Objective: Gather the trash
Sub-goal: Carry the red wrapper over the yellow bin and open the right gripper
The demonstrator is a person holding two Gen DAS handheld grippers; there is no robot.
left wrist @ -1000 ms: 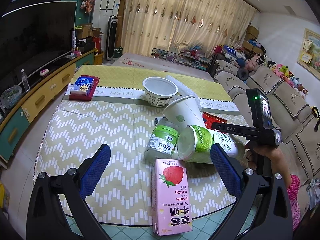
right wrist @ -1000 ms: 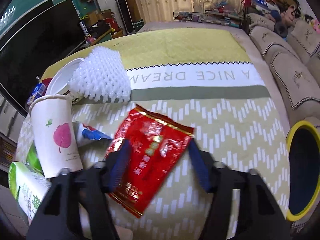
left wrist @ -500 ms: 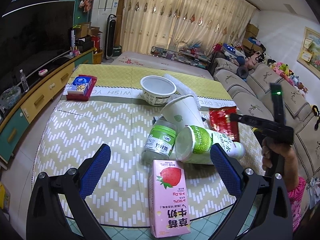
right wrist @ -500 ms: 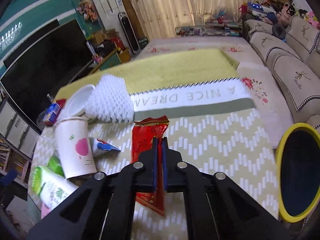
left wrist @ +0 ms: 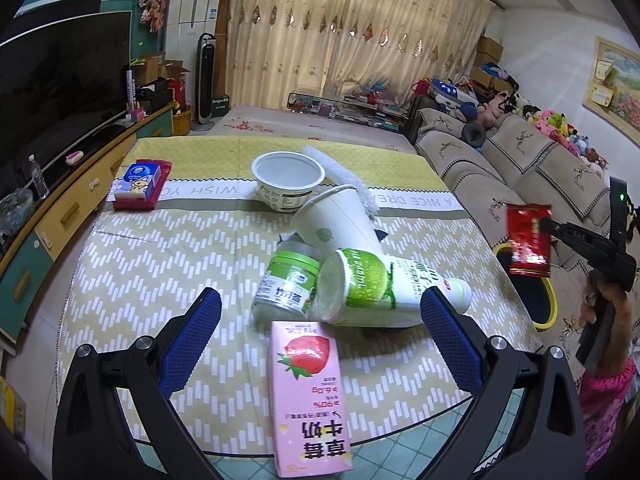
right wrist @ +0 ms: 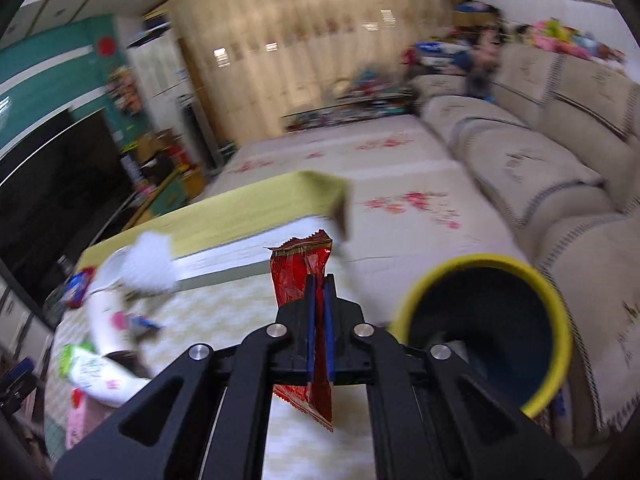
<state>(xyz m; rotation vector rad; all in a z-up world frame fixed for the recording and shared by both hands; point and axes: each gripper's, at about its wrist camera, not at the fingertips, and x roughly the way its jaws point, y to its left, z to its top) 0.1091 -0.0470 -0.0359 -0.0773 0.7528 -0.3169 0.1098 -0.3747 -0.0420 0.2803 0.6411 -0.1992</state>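
Beside bin rim point(right wrist: 486, 264), right gripper point(right wrist: 319, 292) clamping red wrapper point(right wrist: 298, 276); left gripper point(left wrist: 320, 320) spread.

Right wrist view: motion-blurred throughout; the paper cup point(right wrist: 105, 320), foam sleeve point(right wrist: 150, 264) and print on the green-and-white bottle point(right wrist: 94, 372) are unreadable. The right gripper point(right wrist: 319, 312) covers the middle of the red wrapper point(right wrist: 298, 268). The yellow-rimmed bin point(right wrist: 480, 264) has a dark interior; contents indistinct.

Left wrist view: the bin point(left wrist: 546, 312) is partly hidden behind the tabletop point(left wrist: 132, 264) edge. The pink carton point(left wrist: 310, 400) nearly reaches the bottom edge.
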